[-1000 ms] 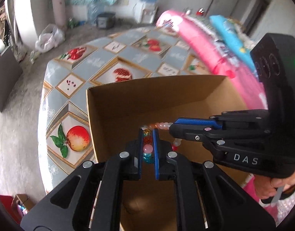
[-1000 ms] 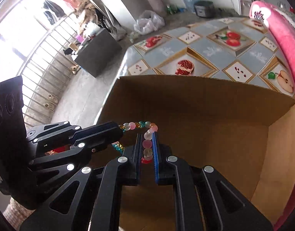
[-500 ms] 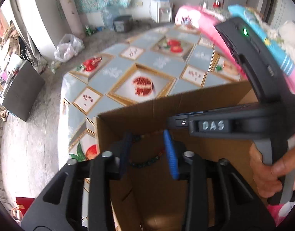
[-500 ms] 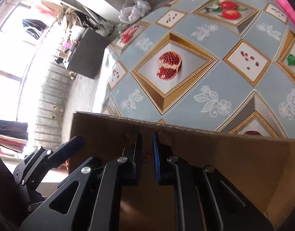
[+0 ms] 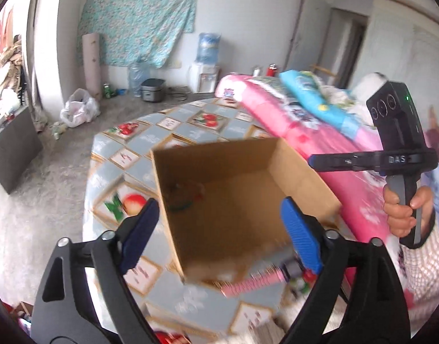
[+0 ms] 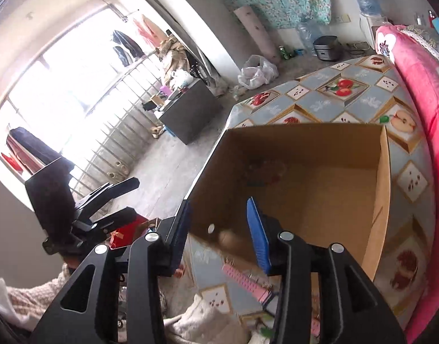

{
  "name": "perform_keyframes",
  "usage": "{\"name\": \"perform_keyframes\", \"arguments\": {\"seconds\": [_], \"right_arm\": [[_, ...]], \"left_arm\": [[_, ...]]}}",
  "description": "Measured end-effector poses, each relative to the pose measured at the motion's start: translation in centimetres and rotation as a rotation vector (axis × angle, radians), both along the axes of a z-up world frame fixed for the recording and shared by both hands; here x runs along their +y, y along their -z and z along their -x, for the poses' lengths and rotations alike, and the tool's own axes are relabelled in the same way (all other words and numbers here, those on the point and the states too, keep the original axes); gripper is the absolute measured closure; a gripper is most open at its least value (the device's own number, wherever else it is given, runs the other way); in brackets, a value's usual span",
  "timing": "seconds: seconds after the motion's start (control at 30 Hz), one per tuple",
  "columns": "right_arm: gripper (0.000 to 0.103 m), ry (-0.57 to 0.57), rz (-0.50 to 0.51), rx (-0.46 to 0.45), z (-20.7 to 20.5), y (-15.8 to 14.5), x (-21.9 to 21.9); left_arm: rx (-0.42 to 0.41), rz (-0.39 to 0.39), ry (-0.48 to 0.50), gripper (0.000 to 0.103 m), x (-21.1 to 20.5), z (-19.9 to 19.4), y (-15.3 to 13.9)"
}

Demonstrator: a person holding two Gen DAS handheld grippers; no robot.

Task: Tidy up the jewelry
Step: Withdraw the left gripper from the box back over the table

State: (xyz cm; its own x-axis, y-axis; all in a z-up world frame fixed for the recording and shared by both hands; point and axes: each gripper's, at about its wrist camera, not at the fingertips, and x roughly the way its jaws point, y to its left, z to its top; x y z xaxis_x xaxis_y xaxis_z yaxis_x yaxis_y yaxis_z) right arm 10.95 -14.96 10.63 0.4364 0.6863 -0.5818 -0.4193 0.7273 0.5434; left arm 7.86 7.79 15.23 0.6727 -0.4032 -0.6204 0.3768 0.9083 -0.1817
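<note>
Both grippers are standing empty above the cardboard box (image 5: 248,189), with a beaded bracelet (image 5: 185,197) lying on the box floor.

The risk, judging from here, is the clutter at the near edge of the fruit-patterned table (image 6: 320,103): a pink comb-like clip (image 5: 254,282) is lying just beside the box's near wall, and a careless sweep of either tool toward it could be nudging the light box or knocking small pieces off the edge. The left gripper (image 5: 219,229) is spreading its jaws wide, nothing between the pads; the right gripper (image 6: 219,229) is also opening, about halfway, and is pinching nothing. The bracelet, blurred, is resting in the far left corner of the box.
</note>
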Motion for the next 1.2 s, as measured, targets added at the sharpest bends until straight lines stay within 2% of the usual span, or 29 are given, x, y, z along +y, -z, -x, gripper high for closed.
{"name": "perform_keyframes", "arguments": {"seconds": [0.1,0.2,0.33,0.43,0.53,0.67,0.77,1.0,1.07,1.1,1.2], "right_arm": [[0.059,0.032,0.021,0.016,4.1,3.3,-0.8],[0.059,0.123,0.123,0.045,6.7,7.1,-1.0],[0.059,0.212,0.202,0.094,6.7,10.8,-0.7],[0.059,0.261,0.225,0.102,5.5,11.7,-0.7],[0.059,0.292,0.228,0.081,4.6,11.7,-0.6],[0.059,0.321,0.193,0.072,3.8,11.4,-0.7],[0.059,0.332,0.15,0.078,2.8,11.3,-0.9],[0.057,0.332,0.186,0.062,2.7,11.2,0.3],[0.042,0.345,0.237,0.033,3.3,10.7,0.6],[0.039,0.349,0.263,0.005,3.8,10.4,0.7],[0.021,0.362,0.343,-0.066,5.7,9.4,1.0]], "left_arm": [[0.011,0.009,0.019,0.019,-0.8,3.4,3.2],[0.053,0.005,0.013,0.019,-2.4,4.9,7.0],[0.138,0.002,-0.033,0.019,-4.0,3.8,11.9],[0.155,-0.015,-0.081,0.019,-4.3,2.6,13.6],[0.154,-0.027,-0.133,0.019,-3.9,1.5,14.1],[0.178,0.04,-0.153,0.015,-3.5,0.4,13.8],[0.165,0.039,-0.175,0.015,-3.0,-0.3,13.6],[0.136,0.004,-0.211,0.015,-3.3,-1.5,13.7],[0.123,-0.009,-0.215,0.015,-3.3,-1.2,13.6],[0.109,-0.016,-0.215,0.015,-3.4,-0.7,13.4],[0.08,-0.048,-0.226,0.014,-3.3,0.7,13.2]]}}
